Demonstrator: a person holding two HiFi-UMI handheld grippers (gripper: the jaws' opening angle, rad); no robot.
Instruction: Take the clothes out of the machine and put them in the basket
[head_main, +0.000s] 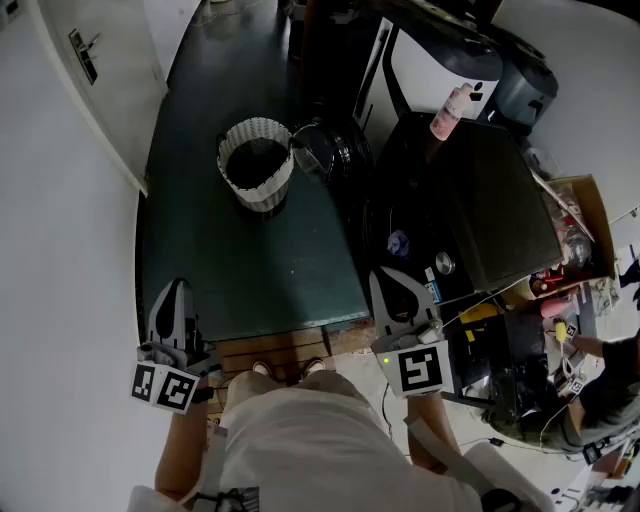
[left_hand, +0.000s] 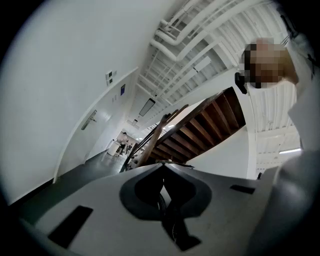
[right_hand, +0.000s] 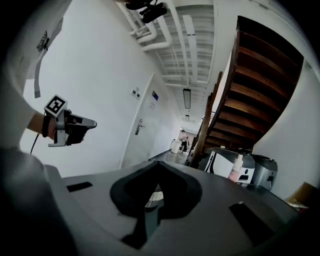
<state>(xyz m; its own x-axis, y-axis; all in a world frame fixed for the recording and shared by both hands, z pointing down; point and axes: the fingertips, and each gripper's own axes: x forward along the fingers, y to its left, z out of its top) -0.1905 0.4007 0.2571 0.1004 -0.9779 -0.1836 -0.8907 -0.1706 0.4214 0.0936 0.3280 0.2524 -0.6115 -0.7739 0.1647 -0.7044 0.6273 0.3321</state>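
The person is holding the grey plastic left gripper (head_main: 172, 296) and the grey plastic right gripper (head_main: 388, 285) forward at waist level, well apart. Each gripper's fingers are pressing together, tip to tip.

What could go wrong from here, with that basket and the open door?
The basket stands close beside the machine's open door, so a swinging arm could knock it over. The pink bottle on top of the appliances could be bumped off. The left gripper and right gripper are both shut; they must open before grabbing cloth.
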